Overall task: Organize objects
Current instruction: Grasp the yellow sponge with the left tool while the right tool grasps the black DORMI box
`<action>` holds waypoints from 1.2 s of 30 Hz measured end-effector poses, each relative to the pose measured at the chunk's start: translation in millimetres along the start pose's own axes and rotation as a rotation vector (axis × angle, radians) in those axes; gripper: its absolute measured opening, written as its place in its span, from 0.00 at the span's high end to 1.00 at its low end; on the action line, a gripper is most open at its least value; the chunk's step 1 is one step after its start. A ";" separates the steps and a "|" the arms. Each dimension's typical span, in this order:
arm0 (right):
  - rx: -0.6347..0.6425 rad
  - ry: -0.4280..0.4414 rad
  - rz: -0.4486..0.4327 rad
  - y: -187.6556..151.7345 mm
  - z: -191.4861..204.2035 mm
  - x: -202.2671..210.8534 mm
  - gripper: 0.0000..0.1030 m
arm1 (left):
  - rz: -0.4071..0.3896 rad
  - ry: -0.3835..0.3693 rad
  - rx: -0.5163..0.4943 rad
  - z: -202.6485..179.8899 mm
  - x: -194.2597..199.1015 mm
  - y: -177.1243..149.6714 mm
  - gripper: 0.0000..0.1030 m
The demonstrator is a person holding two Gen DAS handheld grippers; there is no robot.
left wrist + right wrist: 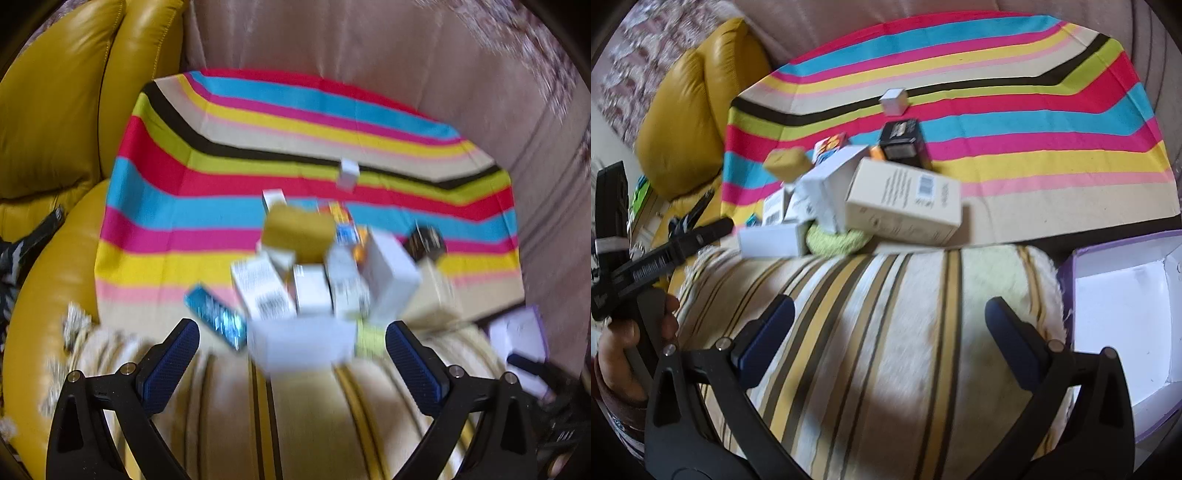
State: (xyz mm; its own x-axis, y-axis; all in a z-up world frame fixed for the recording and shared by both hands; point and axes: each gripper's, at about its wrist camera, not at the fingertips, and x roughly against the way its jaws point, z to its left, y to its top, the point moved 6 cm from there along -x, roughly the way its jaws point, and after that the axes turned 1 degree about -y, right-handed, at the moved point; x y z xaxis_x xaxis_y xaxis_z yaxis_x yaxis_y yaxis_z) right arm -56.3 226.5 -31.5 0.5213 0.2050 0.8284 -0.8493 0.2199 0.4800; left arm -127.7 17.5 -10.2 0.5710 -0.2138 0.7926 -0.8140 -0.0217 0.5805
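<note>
A pile of small boxes (325,273) lies on a bright striped cloth (258,122); it also shows in the right wrist view (849,184). It holds white cartons, a beige box (905,199), a black box (903,142), a mustard block (786,162) and a blue shiny packet (218,317). One small white cube (894,99) stands apart behind. My left gripper (291,332) is open and empty just before a white box (299,343). My right gripper (890,310) is open and empty over a striped towel (886,332). An open purple box (1126,314) sits at the right.
A yellow leather cushion (55,110) lies at the left. Pinkish sofa upholstery (369,44) rises behind the cloth. A green fuzzy item (834,240) lies under the pile's front. The left gripper's body (665,258) and the hand holding it show at the right view's left edge.
</note>
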 end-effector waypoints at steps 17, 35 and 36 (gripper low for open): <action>-0.017 -0.042 -0.109 105.3 -21.8 -24.6 0.00 | 0.113 0.047 -0.105 -16.7 -89.2 47.7 0.38; 0.115 -0.165 -0.057 132.3 -1.4 -96.2 0.24 | -0.030 0.074 -0.076 -2.1 -64.3 47.9 0.43; 0.117 -0.166 -0.050 133.1 -0.7 -100.3 0.31 | -0.030 0.071 -0.073 -1.9 -64.1 47.7 0.43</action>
State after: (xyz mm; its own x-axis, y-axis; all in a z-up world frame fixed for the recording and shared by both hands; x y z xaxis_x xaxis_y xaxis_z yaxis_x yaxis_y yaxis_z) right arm -221.5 235.9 -50.8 0.5501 0.0343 0.8344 -0.8317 0.1120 0.5438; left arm -202.9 32.1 -32.9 0.6033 -0.1441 0.7844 -0.7879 0.0446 0.6142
